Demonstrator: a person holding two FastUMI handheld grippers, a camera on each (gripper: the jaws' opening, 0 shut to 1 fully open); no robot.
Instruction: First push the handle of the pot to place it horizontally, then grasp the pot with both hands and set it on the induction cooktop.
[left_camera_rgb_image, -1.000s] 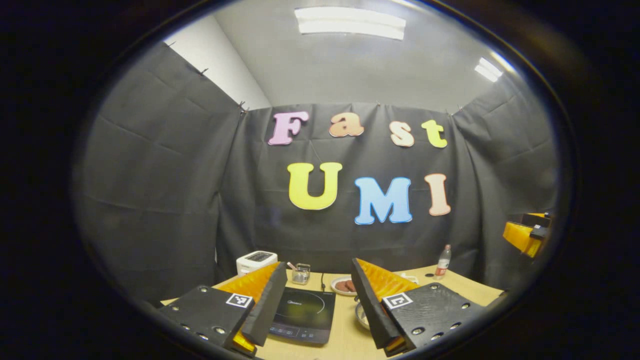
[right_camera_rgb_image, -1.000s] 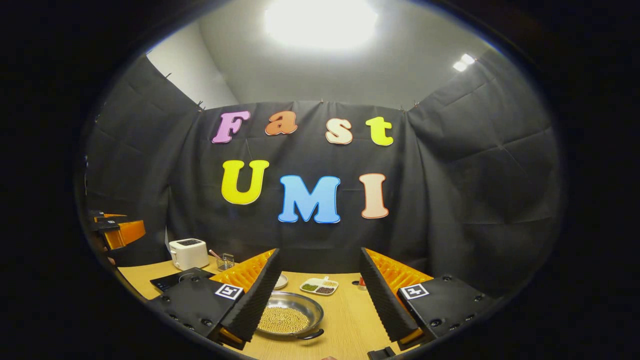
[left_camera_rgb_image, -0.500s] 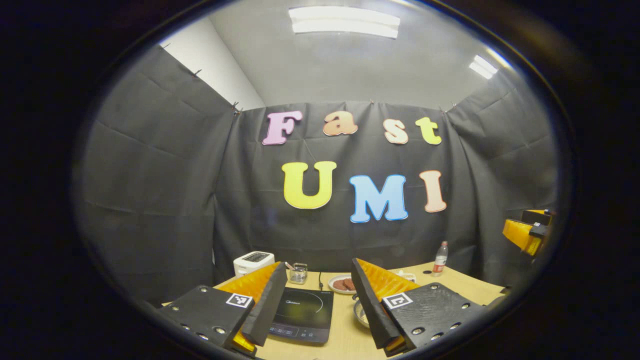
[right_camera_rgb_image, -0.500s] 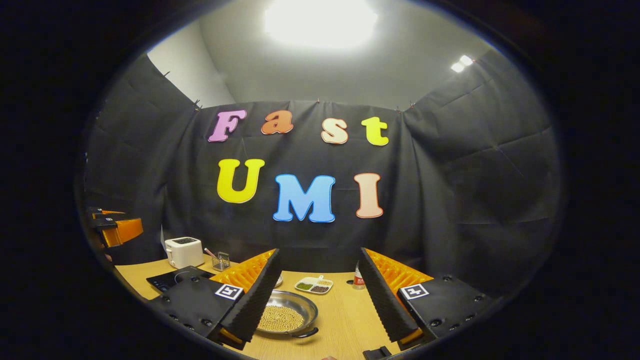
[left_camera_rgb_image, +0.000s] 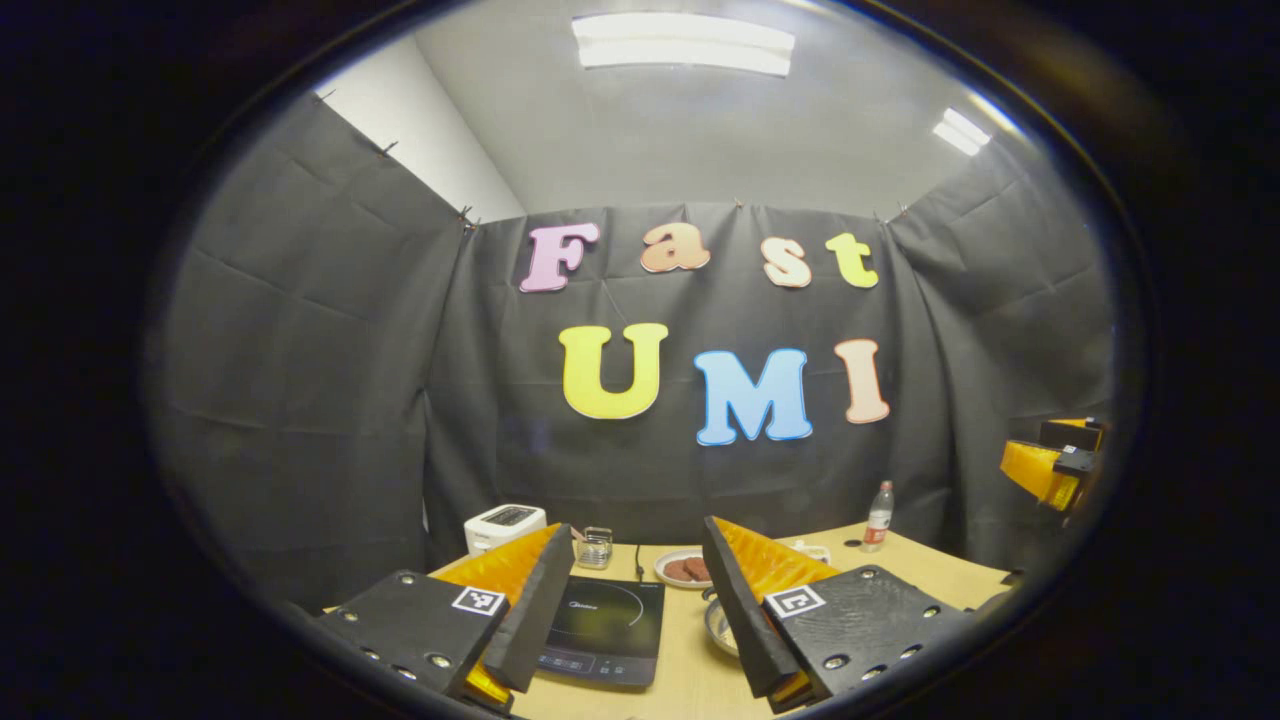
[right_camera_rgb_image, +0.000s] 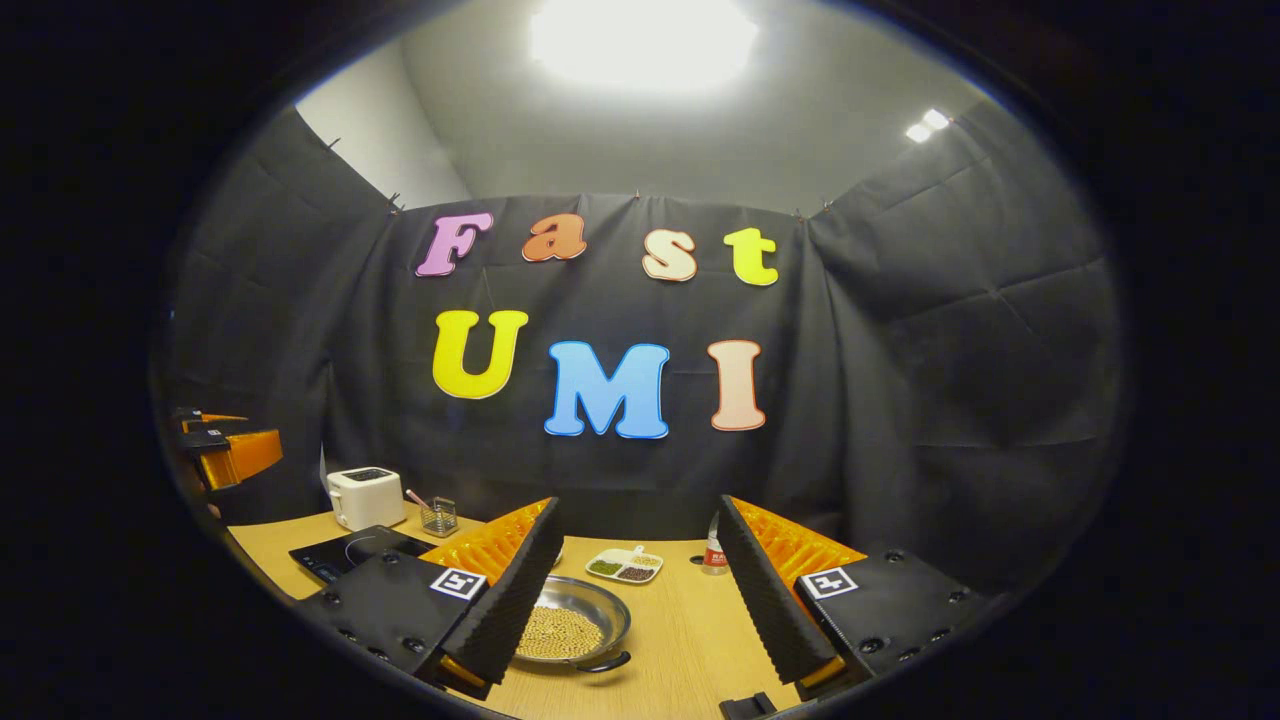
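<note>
**Pot rests on the surface, both grippers held above it**

Pot (right_camera_rgb_image: 572, 630), a shallow metal pan holding pale beans, sits on the wooden surface (right_camera_rgb_image: 680, 640) with its dark handle (right_camera_rgb_image: 603, 662) pointing toward the near edge. The right gripper (right_camera_rgb_image: 640, 580) hovers over it, jaws wide apart and empty. The left gripper (left_camera_rgb_image: 630, 600) hangs above the induction cooktop (left_camera_rgb_image: 605, 630), jaws likewise spread, gripping nothing. A white toaster (left_camera_rgb_image: 503, 525) stands behind the cooktop, and a divided dish (right_camera_rgb_image: 622, 566) lies beyond the pot.
</note>
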